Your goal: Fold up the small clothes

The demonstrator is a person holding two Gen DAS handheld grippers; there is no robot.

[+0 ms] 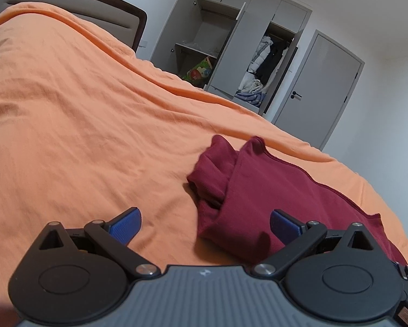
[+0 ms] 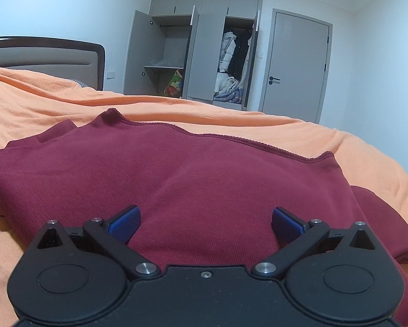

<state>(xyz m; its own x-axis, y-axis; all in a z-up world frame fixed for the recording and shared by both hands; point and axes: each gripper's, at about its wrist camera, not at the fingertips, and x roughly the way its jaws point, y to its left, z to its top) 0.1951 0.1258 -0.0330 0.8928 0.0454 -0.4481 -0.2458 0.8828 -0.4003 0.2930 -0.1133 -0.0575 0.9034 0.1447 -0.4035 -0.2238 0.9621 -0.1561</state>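
A maroon garment (image 2: pixel 193 174) is laid on the bed (image 1: pixel 81 125). Both the left hand-held gripper (image 1: pixel 205 224) and the right hand-held gripper (image 2: pixel 206 223) are spread wide, nothing gripped.

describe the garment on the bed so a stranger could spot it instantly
The bed is covered by an orange sheet. On it, right before both open grippers, lies a dark red knit garment, partly folded. It is the only clothing on the bed.
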